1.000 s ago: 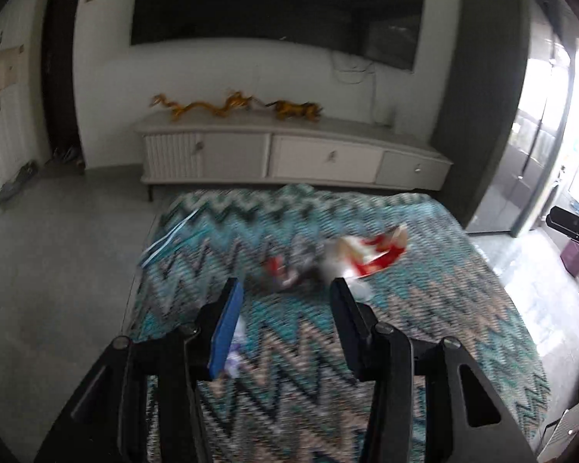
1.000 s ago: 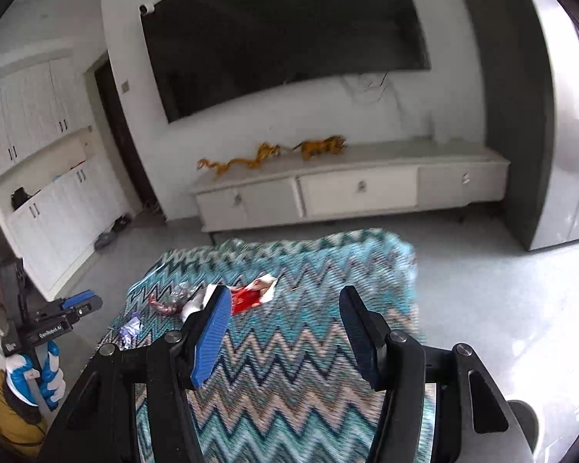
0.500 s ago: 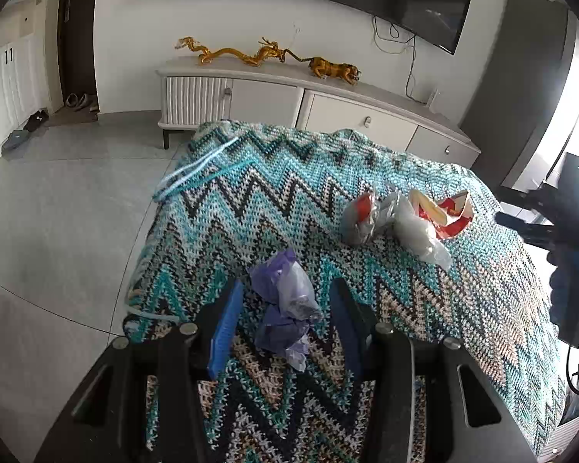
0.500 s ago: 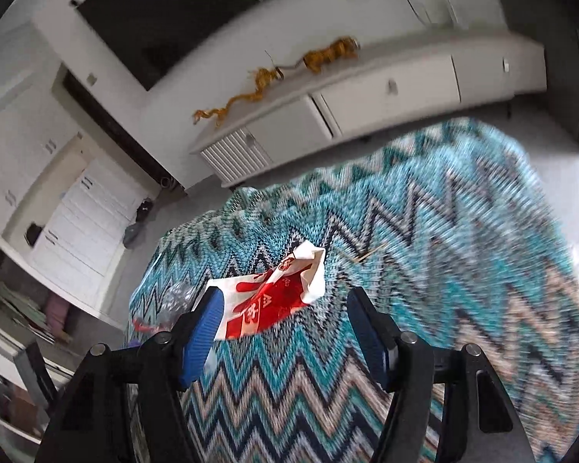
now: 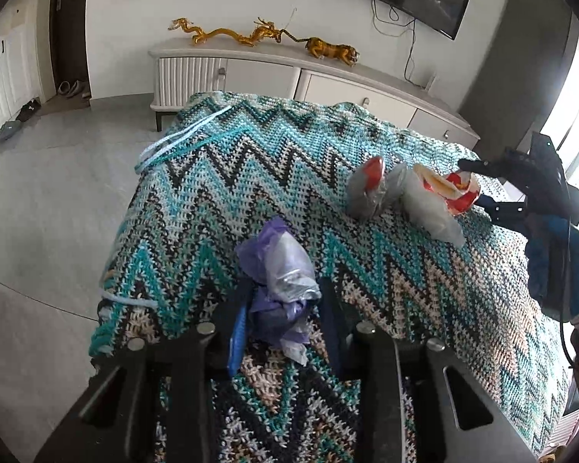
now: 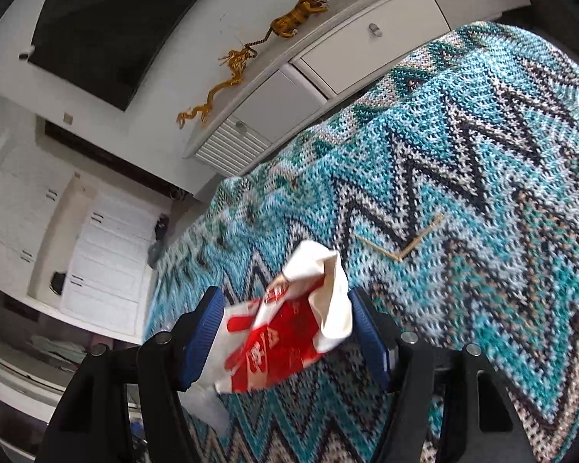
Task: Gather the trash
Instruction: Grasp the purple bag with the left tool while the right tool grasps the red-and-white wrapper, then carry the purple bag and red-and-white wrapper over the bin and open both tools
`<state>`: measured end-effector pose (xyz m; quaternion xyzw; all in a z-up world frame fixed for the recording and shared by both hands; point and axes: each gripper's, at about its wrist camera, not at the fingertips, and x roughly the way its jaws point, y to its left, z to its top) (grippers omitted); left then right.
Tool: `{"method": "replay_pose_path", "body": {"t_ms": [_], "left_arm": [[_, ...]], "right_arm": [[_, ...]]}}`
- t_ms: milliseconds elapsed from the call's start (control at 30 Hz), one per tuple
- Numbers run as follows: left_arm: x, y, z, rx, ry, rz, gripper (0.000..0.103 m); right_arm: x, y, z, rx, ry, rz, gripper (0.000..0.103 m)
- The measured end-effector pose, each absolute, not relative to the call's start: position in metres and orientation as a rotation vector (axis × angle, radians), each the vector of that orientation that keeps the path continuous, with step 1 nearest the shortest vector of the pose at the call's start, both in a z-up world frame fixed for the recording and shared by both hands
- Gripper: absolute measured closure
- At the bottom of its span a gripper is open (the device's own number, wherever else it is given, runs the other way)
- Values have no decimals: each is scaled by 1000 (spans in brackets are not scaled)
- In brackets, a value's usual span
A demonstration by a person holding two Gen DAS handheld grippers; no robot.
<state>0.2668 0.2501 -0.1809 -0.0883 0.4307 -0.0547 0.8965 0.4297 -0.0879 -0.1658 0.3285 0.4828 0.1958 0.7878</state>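
- Near the left front corner of the zigzag knit blanket [image 5: 220, 208]: crumpled purple plastic bag [image 5: 278, 277] lies between the left gripper [image 5: 283, 320] fingers. Jaws stand apart, straddling its lower half; blue pad on one side looks touching, the other side I cannot tell. Not clamped yet.
- Toward the blanket's right edge: red-and-white paper wrapper [image 6: 289, 328] sits between the right gripper [image 6: 285, 332] pads. Both pads look to be on its sides, but the wrapper is not visibly crushed, so firm grip or not — cannot tell.
- Between the two, mid-blanket: grey foil wrapper [image 5: 366, 193] and clear plastic bag [image 5: 432, 212], touching each other, beside the red wrapper; untouched.
- Doing it well, my read: close the left on the bag's knotted bulk, not the loose tail, or it slips out. Keep tips off the knit so yarn does not snag. Right should squeeze the folded edge and lift straight up.
- Two thin sticks [image 6: 401, 247] in a V lie further in on the blanket; easy to miss.
- Writing: white printed characters on the wrapper's red panel, not legible. No brand readable.
- Outward: white sideboard [image 5: 328, 73] with gold dragon figures [image 5: 227, 34].
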Motion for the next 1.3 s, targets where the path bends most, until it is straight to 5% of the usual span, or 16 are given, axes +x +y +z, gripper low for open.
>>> {"method": "replay_pose_path", "body": {"t_ms": [100, 733, 1300], "left_arm": [[264, 250, -178, -186, 879, -109, 75], [207, 211, -100, -138, 744, -160, 75], [178, 20, -16, 33, 656, -514, 75]], "right_arm": [[431, -91, -167, 712, 1038, 420, 60], [332, -191, -57, 598, 758, 355, 65], [167, -377, 41, 564, 495, 109, 65]]}}
